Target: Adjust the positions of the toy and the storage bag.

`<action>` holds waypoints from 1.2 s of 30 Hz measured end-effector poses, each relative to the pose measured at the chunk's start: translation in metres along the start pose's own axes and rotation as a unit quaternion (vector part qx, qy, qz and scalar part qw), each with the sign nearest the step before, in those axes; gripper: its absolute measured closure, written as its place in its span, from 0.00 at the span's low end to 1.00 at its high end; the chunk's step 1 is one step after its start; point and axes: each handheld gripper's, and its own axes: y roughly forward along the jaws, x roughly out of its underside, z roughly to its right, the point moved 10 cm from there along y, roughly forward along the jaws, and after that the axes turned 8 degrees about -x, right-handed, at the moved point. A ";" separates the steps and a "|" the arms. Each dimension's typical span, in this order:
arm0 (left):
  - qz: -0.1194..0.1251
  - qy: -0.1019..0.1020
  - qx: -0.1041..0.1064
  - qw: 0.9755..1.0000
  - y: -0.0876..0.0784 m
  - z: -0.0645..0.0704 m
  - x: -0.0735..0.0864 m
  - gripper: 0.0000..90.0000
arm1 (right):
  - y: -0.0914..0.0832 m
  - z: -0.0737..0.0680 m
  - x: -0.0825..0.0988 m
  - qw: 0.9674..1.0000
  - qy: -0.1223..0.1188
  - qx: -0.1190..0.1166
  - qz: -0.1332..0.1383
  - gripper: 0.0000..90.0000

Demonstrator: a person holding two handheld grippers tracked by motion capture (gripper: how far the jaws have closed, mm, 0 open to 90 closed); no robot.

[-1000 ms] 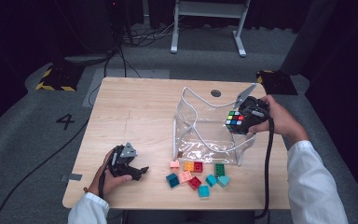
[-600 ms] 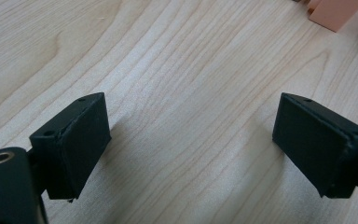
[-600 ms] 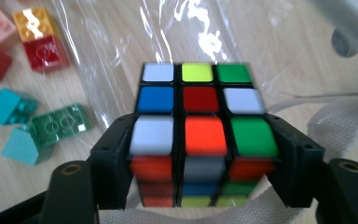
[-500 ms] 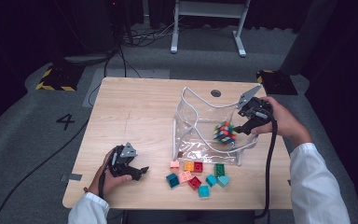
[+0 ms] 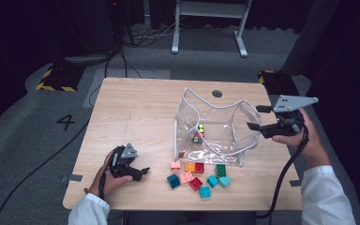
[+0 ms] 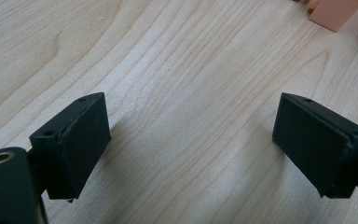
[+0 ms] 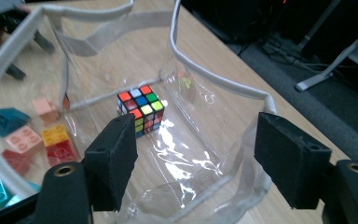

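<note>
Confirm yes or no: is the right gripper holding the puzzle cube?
No: the puzzle cube lies on the clear bag's floor, apart from the right gripper, whose jaws stand open and empty.

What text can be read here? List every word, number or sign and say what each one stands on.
"4": a dark numeral on the grey floor, left of the table.
Yellow-and-black hazard stripes, a sign without words, on the floor near the dark base at the table's far left.
The cube, the building blocks and the clear bag show no readable lettering.
</note>
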 end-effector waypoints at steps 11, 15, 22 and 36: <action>0.000 0.000 0.000 1.000 0.000 0.000 0.000 0.12 | -0.030 -0.022 0.029 0.998 0.019 0.021 0.056 0.33; 0.000 0.001 -0.001 1.000 0.000 0.000 0.000 0.12 | -0.028 -0.031 0.049 0.998 0.025 0.029 0.054 0.31; 0.002 -0.001 0.001 1.000 0.000 0.001 0.000 0.13 | -0.011 -0.047 0.084 0.998 0.044 0.024 0.044 0.34; 0.003 -0.001 0.002 1.000 0.000 0.001 0.000 0.13 | 0.044 -0.110 0.155 0.994 0.091 -0.056 0.007 0.37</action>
